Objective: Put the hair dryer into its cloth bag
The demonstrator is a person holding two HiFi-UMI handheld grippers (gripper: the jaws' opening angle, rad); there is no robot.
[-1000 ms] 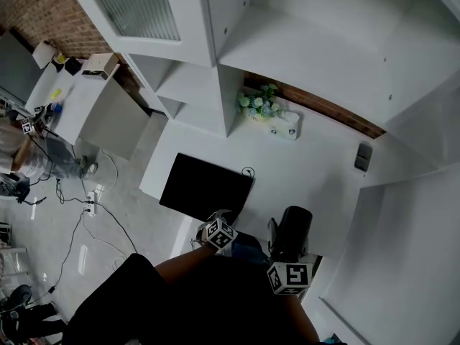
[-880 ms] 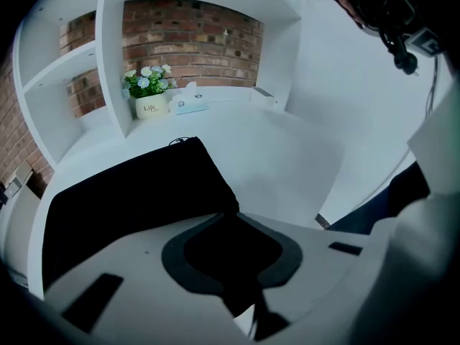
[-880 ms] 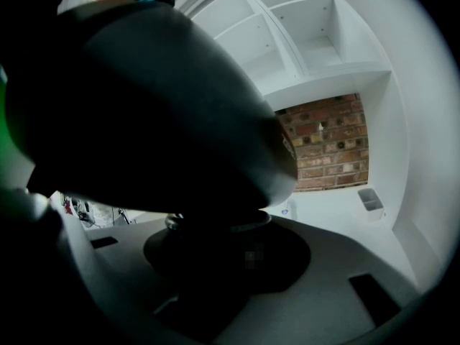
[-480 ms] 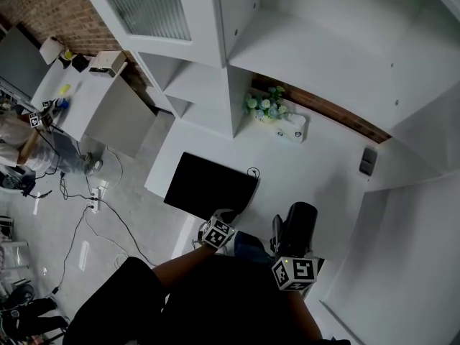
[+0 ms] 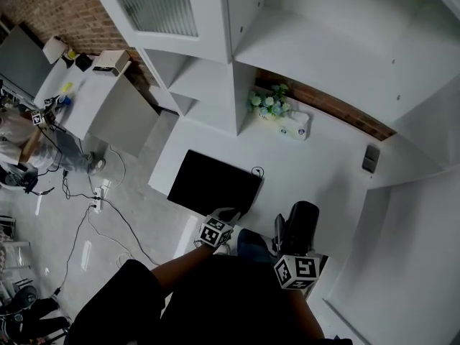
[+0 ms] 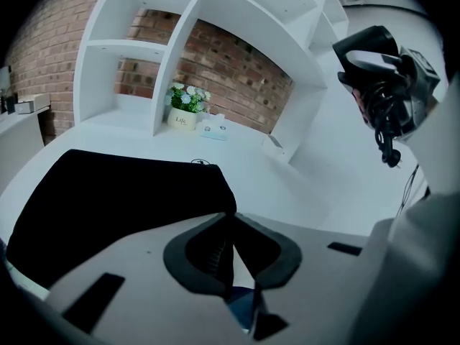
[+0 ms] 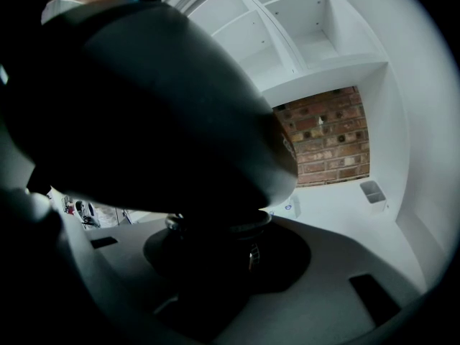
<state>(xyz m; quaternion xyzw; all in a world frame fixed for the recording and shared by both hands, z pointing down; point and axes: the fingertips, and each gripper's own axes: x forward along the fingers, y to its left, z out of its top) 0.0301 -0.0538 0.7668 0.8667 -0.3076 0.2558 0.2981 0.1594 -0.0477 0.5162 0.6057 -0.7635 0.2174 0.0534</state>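
While right gripper (image 5: 286, 237) clamps hair dryer (image 5: 302, 220) (body blocking view), left gripper (image 6: 231, 218) just closed on bag (image 6: 115, 192).

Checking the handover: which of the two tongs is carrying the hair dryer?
The right tongs: they grip the black hair dryer. The left tongs have just been closing, on a corner of the flat cloth bag instead.

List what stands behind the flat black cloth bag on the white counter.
Behind the flat black cloth bag, near the brick wall, stand a small pot of white flowers and a white box. Whatever lies beneath the bag is covered.
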